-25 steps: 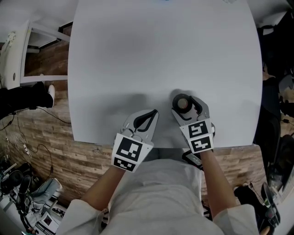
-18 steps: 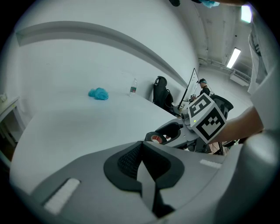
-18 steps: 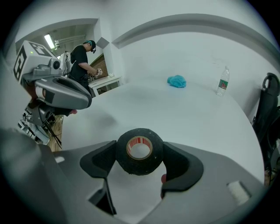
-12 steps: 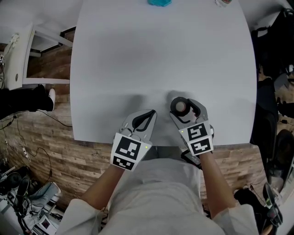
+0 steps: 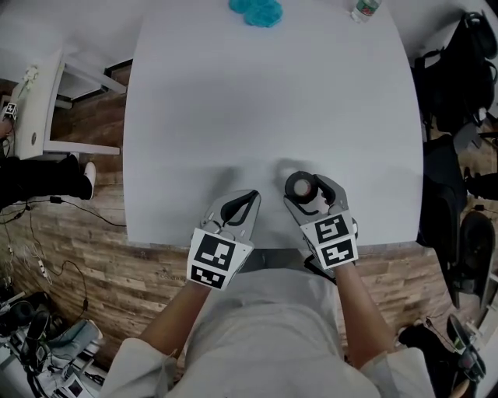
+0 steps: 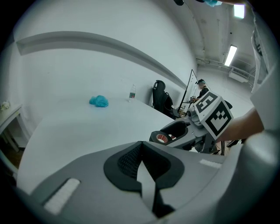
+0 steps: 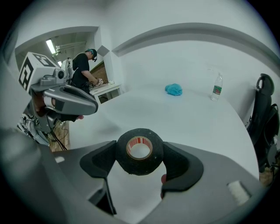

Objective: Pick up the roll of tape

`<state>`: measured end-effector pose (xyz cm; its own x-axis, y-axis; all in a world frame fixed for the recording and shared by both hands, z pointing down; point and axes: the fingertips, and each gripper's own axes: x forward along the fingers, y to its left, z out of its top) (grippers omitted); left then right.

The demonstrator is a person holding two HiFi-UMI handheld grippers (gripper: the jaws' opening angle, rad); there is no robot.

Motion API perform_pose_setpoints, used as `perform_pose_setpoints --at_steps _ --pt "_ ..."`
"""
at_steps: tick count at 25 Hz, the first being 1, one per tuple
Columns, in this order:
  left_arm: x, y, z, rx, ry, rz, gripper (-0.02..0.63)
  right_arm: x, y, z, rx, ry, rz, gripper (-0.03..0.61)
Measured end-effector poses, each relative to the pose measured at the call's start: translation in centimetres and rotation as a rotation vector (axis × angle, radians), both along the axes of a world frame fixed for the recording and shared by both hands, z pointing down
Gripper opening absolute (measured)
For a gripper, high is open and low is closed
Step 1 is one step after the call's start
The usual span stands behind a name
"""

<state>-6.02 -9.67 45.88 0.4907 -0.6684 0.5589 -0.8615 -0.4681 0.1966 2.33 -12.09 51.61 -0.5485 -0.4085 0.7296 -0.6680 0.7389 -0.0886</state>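
Since the right hand-held gripper [image 5: 303, 188] squeezes the black roll of tape [image 7: 140, 165] only by its round sides, just above the tabletop [image 5: 272, 101] near its front edge, the roll could slip out and drop if that squeeze gets weak, while the left hand-held gripper [image 5: 250, 197] stays out of it, closed and empty.

Table [image 5: 233, 116] lies open ahead; cloth [image 5: 256, 11] and bottle [image 5: 364, 9] stand far off.

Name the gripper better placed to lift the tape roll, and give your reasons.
Right. The right gripper clamps the tape roll between its jaws, near the table's front edge. The left gripper is shut and empty, off to one side of the roll.
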Motion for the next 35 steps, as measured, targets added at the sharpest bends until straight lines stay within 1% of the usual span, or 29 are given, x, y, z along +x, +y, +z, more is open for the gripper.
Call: perform_pose_setpoints --at_steps 7,13,22,35 --pt "0.2 0.5 -1.4 0.028 -0.005 -0.008 0.020 0.5 0.8 -2.2 0.027 -0.020 -0.001 0.337" --pt "0.7 1.5 -2.2 0.024 0.004 -0.010 0.020 0.9 0.9 -4.0 0.056 -0.030 0.001 0.337" --pt "0.9 1.5 -4.5 0.068 0.023 -0.028 0.020 1.0 0.9 -6.7 0.088 -0.065 0.005 0.337" --pt "0.9 1.1 -5.9 0.100 0.013 -0.045 0.020 0.7 1.2 -8.4 0.106 -0.084 -0.026 0.337"
